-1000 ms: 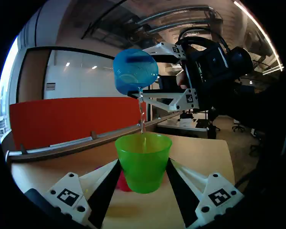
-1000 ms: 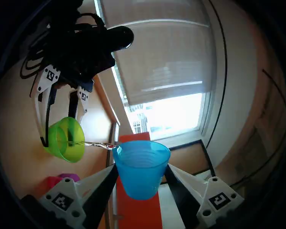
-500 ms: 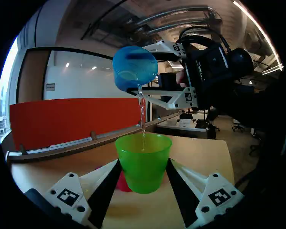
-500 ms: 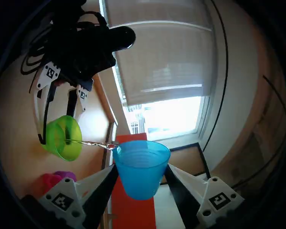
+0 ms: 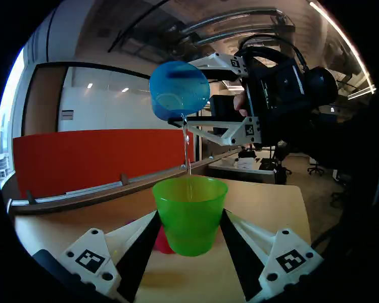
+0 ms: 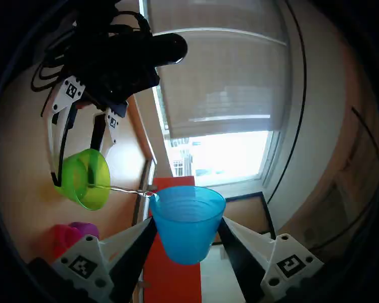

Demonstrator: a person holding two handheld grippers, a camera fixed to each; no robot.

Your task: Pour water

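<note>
My left gripper (image 5: pixel 190 228) is shut on a green cup (image 5: pixel 190 221), held upright over the wooden table (image 5: pixel 260 202). Above it, in the left gripper view, the right gripper (image 5: pixel 204 93) grips a blue cup (image 5: pixel 179 91) tipped on its side, and a thin stream of water (image 5: pixel 186 149) falls from its rim into the green cup. In the right gripper view the blue cup (image 6: pixel 188 229) sits between my right gripper's fingers (image 6: pixel 188 235), with the water stream (image 6: pixel 124 190) running across to the green cup (image 6: pixel 83 178) held by the left gripper (image 6: pixel 78 174).
A pink cup (image 5: pixel 161 241) stands on the table behind the green cup; pink and purple cups (image 6: pixel 68 236) show in the right gripper view. A red partition (image 5: pixel 98 156) runs along the table's far edge. A bright window (image 6: pixel 220 156) with a blind lies beyond.
Both cups keep almost the same place while the water keeps running. The blue cup has shifted only slightly.
</note>
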